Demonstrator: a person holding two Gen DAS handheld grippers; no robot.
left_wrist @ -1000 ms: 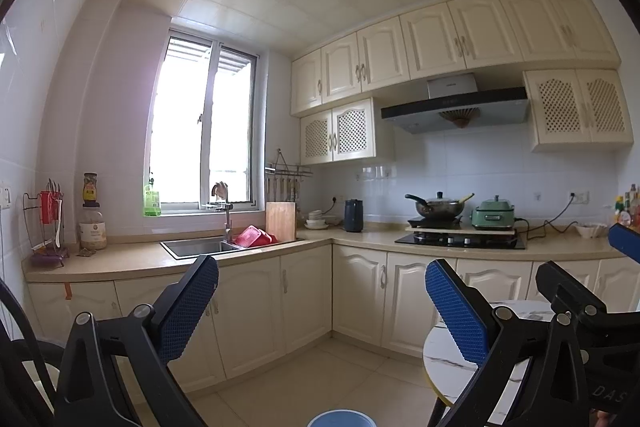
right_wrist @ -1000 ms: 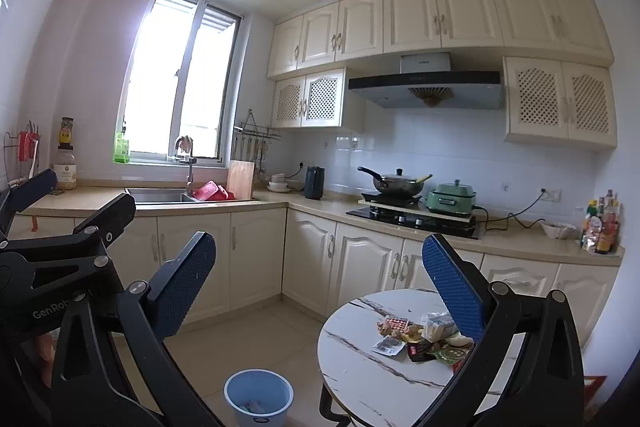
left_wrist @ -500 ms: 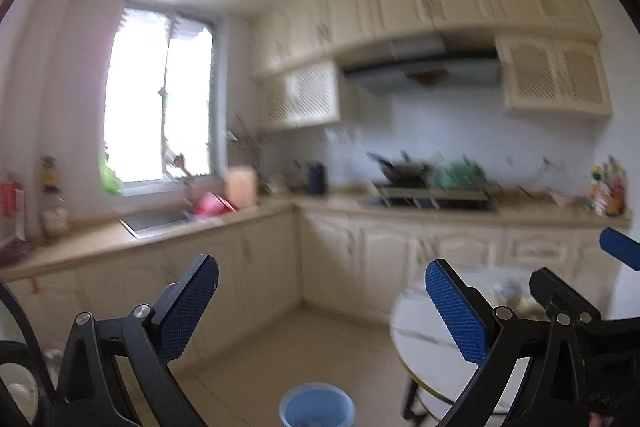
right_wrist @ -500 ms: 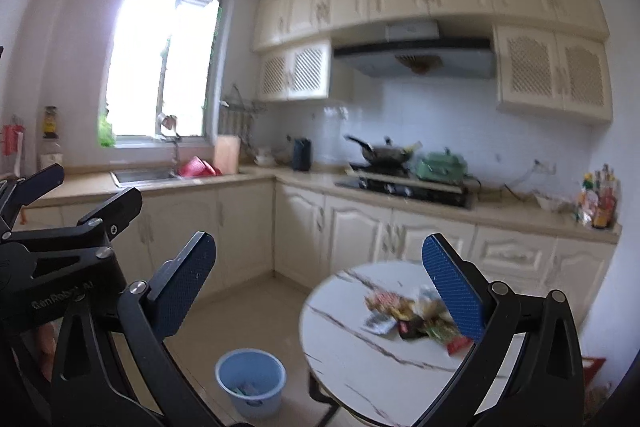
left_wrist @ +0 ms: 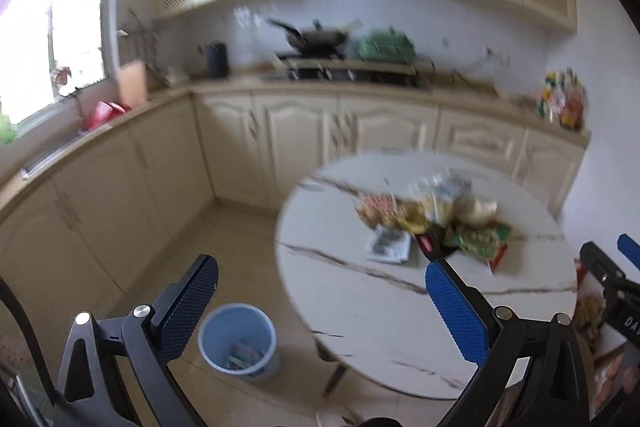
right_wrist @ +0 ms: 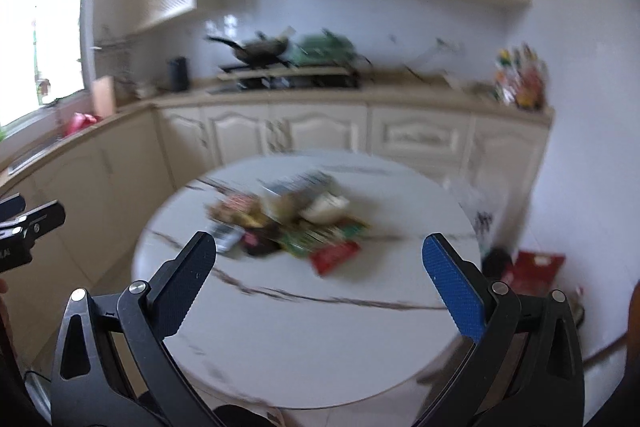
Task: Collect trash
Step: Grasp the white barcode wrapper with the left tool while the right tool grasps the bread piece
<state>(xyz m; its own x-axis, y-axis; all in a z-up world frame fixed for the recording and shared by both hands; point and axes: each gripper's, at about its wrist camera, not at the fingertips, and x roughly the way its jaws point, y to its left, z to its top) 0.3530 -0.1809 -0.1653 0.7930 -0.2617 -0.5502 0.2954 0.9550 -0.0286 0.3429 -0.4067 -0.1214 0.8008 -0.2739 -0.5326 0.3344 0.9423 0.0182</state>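
Note:
A pile of snack wrappers and packets (left_wrist: 432,223) lies on a round white marble table (left_wrist: 360,307); the pile also shows in the right wrist view (right_wrist: 288,223) on the same table (right_wrist: 320,339). A light blue bin (left_wrist: 238,341) with some trash inside stands on the floor left of the table. My left gripper (left_wrist: 320,303) is open and empty, held above the floor and table edge. My right gripper (right_wrist: 318,279) is open and empty, held above the table short of the pile. Both views are blurred.
Cream kitchen cabinets and a countertop (left_wrist: 320,87) run along the back and left walls, with a stove, wok and green pot (left_wrist: 384,45). Bottles (right_wrist: 520,83) stand at the counter's right end. A red object (right_wrist: 532,267) lies on the floor right of the table.
Both grippers have tilted downward and moved toward the table. The table, trash pile and bin now fill the views. Both grippers stay open.

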